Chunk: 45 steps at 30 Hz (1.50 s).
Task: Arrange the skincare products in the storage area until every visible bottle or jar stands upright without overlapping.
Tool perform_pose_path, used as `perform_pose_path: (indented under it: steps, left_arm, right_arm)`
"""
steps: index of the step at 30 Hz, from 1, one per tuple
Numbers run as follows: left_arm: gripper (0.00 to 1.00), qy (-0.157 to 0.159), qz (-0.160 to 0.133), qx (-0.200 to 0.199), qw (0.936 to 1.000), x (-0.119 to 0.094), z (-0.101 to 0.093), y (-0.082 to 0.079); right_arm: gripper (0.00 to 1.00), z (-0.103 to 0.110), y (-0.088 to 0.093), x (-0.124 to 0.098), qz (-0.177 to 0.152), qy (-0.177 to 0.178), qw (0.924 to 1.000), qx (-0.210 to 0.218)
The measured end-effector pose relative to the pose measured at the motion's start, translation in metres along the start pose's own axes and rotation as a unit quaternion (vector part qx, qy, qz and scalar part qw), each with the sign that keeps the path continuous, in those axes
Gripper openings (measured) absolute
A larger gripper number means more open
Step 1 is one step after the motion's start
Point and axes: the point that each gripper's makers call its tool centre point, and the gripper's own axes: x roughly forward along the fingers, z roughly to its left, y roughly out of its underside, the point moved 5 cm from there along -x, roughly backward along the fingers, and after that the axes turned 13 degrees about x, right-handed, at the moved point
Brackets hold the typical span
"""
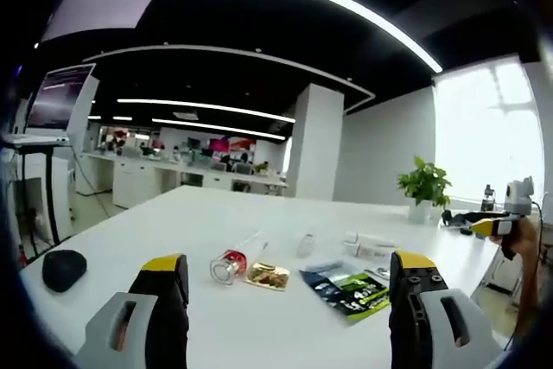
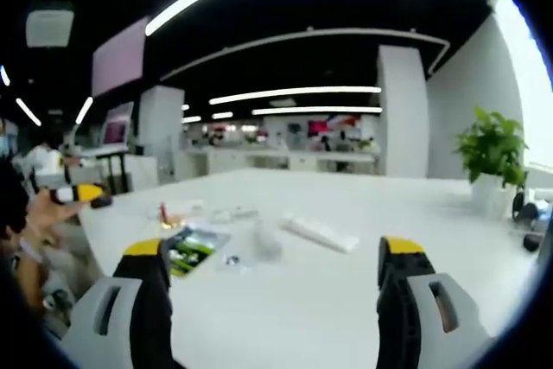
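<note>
A clear bottle (image 1: 235,261) is lying on the white table (image 1: 173,222) ahead of the left gripper (image 1: 289,276), jaws apart; the right gripper (image 2: 272,265), also gaping, is facing a potted plant (image 2: 492,157).

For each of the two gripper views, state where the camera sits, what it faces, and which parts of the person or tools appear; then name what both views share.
Left gripper view: rides behind the open left gripper, facing across the white table at a lying clear bottle and green packet; the right gripper enters at right.
Right gripper view: behind the open right gripper, facing the green packet; a hand at left.
Shared: table, packet, potted plant.
</note>
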Motion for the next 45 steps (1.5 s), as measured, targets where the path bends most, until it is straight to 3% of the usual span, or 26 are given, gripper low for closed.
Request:
perform_pose_path:
  steps: [18,24,30,34,39,45]
  left_arm:
    - [1.0,-0.007,0.005,0.009,0.9999,0.0,0.0,-0.001]
    - [1.0,-0.002,0.032,0.029,0.9991,0.001,0.001,0.004]
    - [1.0,-0.025,0.01,0.006,0.9996,0.018,0.018,-0.007]
    - [0.99,-0.02,0.024,0.018,0.9993,0.03,0.028,-0.008]
    - [0.99,-0.002,0.027,0.011,0.9996,0.05,0.039,-0.003]
    - [0.96,0.002,0.035,0.0,0.9994,0.075,0.05,0.015]
  right_arm:
    - [1.0,0.003,-0.006,-0.003,-0.014,-0.004,0.9999,0.001]
    - [1.0,0.001,-0.007,-0.004,-0.019,-0.002,0.9998,0.005]
    - [1.0,0.001,-0.008,-0.005,-0.021,-0.001,0.9998,0.006]
    - [1.0,0.001,-0.009,-0.005,-0.025,-0.002,0.9997,0.007]
    - [1.0,0.004,-0.01,-0.004,-0.025,-0.005,0.9997,0.006]
    - [0.99,0.004,-0.01,-0.003,-0.026,-0.008,0.9996,0.006]
